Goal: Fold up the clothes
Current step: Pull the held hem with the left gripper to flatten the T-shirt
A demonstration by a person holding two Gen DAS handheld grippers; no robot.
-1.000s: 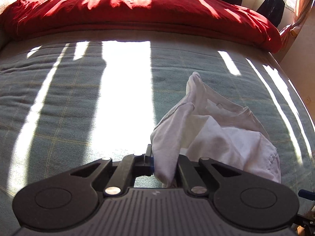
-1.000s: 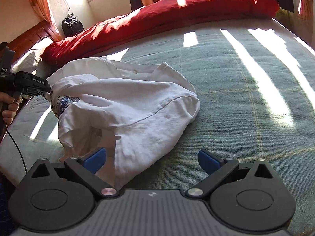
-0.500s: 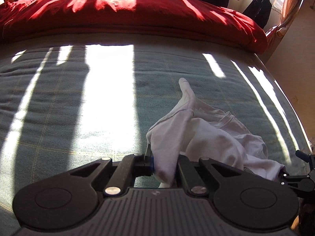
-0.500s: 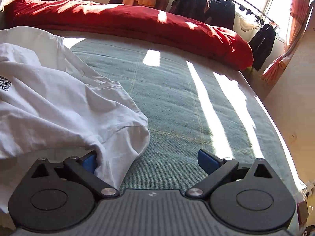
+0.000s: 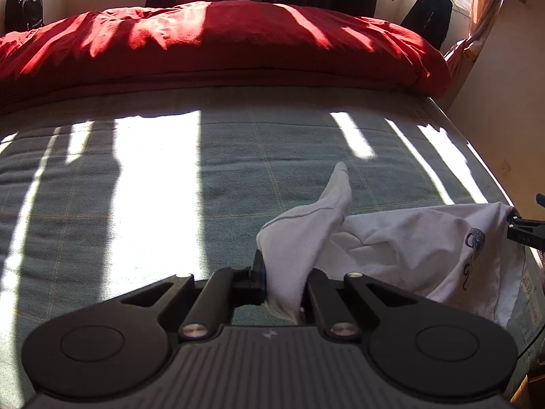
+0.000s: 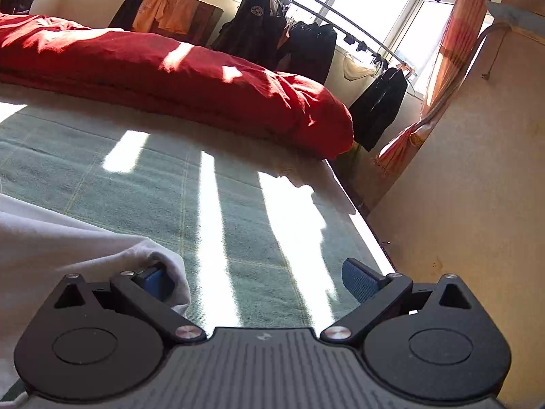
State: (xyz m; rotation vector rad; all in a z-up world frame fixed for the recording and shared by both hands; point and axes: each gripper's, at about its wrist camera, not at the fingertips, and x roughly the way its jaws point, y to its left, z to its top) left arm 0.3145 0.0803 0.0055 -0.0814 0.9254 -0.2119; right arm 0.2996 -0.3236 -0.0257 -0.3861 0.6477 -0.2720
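A: Where is the white T-shirt (image 5: 419,238) now?

B: In the left wrist view it lies in the lower right of the frame, on the green bed cover (image 5: 204,184). One fold of it is pinched in the left gripper (image 5: 284,286), whose fingers are pressed together on the cloth at the bottom centre. A point of fabric stands up just above them.

A: And the right gripper (image 6: 262,283)?

B: In its own view the fingers are spread wide, at the bottom of the frame. The shirt (image 6: 68,248) comes in from the lower left and drapes over the left blue pad (image 6: 155,281); the right pad (image 6: 361,281) is bare. Between them I see only bed cover (image 6: 238,204).

A: Any container in view?

B: I can see only the bed itself; a red duvet (image 5: 218,44) lies across the top of it.
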